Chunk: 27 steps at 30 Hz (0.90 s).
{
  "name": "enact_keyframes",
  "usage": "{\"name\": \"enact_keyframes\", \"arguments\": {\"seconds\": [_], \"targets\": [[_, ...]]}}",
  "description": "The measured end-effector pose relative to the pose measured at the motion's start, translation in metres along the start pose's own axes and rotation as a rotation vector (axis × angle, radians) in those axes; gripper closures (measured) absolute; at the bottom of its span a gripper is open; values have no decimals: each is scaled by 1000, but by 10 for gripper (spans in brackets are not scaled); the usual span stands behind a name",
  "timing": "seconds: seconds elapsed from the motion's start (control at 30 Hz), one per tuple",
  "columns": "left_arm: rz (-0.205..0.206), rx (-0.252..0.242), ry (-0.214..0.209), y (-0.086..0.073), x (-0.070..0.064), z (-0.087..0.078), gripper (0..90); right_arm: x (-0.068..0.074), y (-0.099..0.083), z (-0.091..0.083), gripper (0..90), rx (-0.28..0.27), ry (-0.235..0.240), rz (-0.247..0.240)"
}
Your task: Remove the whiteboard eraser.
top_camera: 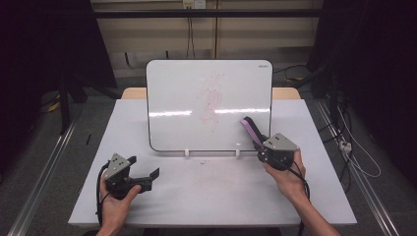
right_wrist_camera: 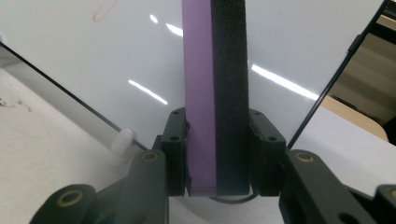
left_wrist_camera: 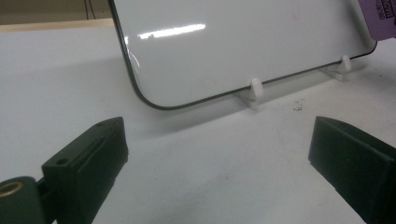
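Note:
A whiteboard (top_camera: 209,105) stands tilted on two small white feet (top_camera: 187,153) at the middle of the table, with red scribbles (top_camera: 211,101) on its centre. My right gripper (top_camera: 256,141) is shut on a purple eraser with a black felt face (top_camera: 251,129), held just in front of the board's lower right part. In the right gripper view the eraser (right_wrist_camera: 215,93) rises between the jaws, board (right_wrist_camera: 93,70) behind it. My left gripper (top_camera: 147,179) is open above the table at the front left, nothing between its jaws; its view shows the board's lower corner (left_wrist_camera: 140,93).
The white tabletop (top_camera: 211,191) stretches in front of the board. A wooden edge (top_camera: 133,92) shows behind it. Cables (top_camera: 354,152) lie on the floor at the right, and a metal rail (top_camera: 39,182) runs along the left.

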<state>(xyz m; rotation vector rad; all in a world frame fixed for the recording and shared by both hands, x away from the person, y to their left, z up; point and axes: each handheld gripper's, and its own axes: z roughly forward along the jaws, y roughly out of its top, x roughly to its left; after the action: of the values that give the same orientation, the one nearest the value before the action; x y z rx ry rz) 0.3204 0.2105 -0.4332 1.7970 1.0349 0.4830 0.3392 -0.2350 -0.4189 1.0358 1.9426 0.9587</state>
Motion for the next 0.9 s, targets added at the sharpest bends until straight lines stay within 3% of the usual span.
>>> {"name": "enact_keyframes", "arguments": {"seconds": [0.17,0.37,0.47,0.7,0.9], "targets": [[16,4,3,1,-1,1,42,1,-1,-2,642,-38,31,36],[-7,-13,-4,3,1,1,43,5,-1,-3,643,-64,65,67],[-8,1,-11,5,1,3,43,8,-1,-4,643,-76,77,77],[41,-26,-1,12,-11,8,48,21,0,-1,643,-92,141,109],[58,-34,-32,19,-21,17,50,32,6,4,643,-118,181,110]]}}
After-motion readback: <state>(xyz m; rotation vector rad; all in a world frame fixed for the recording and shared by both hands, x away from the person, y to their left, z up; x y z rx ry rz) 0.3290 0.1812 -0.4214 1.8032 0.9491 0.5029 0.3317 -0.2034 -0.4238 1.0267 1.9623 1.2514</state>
